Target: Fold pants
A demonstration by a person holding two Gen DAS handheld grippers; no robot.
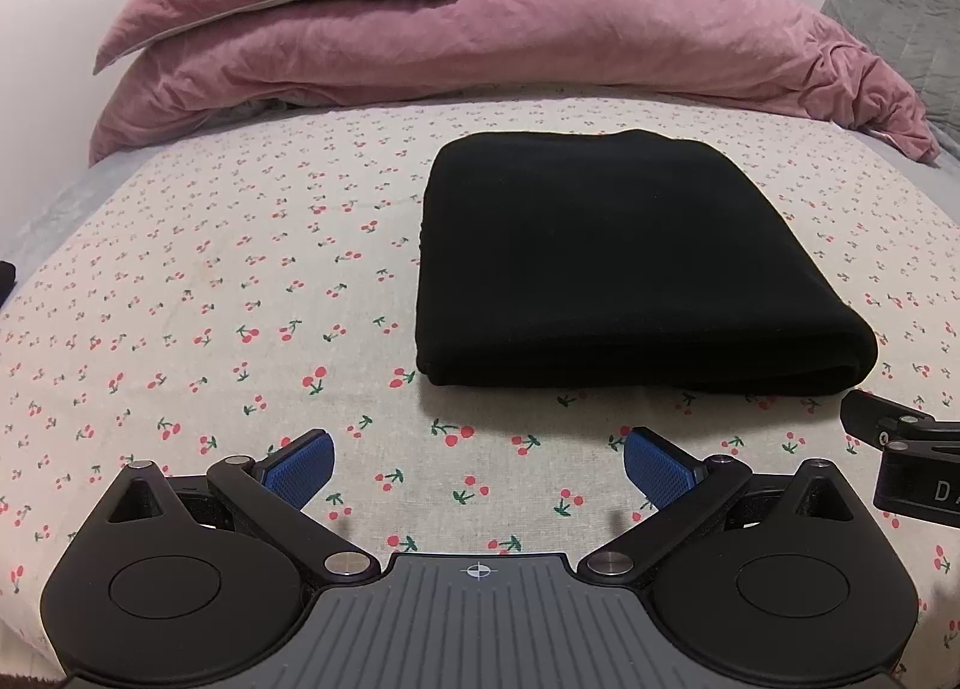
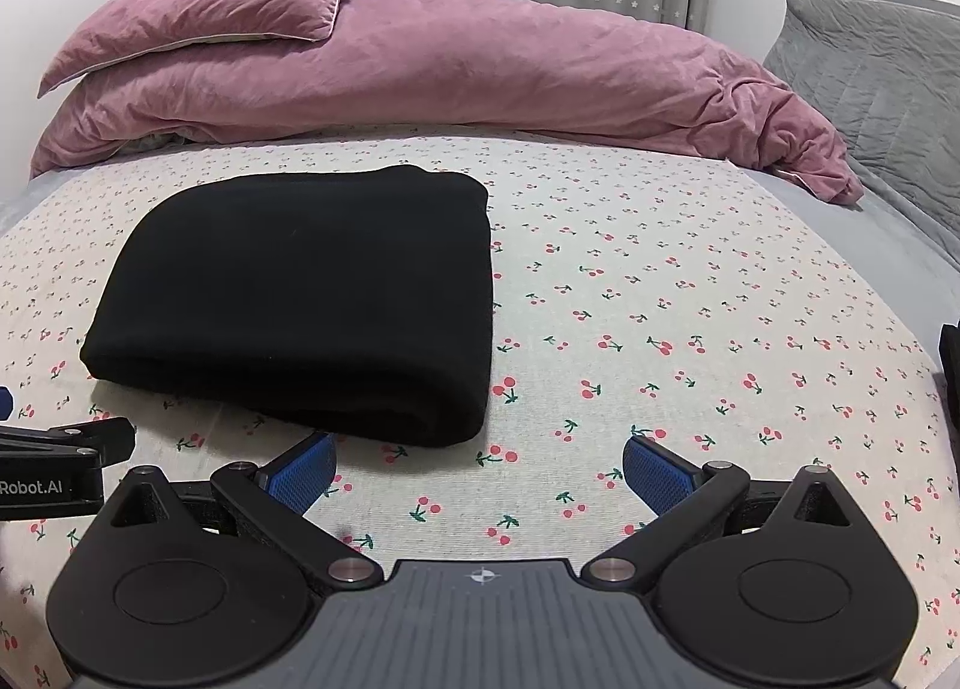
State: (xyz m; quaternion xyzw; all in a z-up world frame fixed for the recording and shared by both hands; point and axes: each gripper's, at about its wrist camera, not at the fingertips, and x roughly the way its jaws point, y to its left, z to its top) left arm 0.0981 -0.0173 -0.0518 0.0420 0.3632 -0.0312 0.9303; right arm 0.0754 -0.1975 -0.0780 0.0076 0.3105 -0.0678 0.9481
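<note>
Lying folded into a thick black rectangle, the pants (image 1: 624, 263) rest on the cherry-print sheet (image 1: 240, 329), near the pink duvet (image 1: 480, 41) but apart from it.

Both tongs hang just short of the bundle's near edge, touching nothing: the left gripper (image 1: 478, 470) and the right gripper (image 2: 478, 470) each stand wide apart and empty. The fabric looks soft, limp and light, likely a knit that sags and slides layer on layer; pinching all layers at the rounded near fold (image 2: 336, 413), close to a corner, should hold the stack together.
</note>
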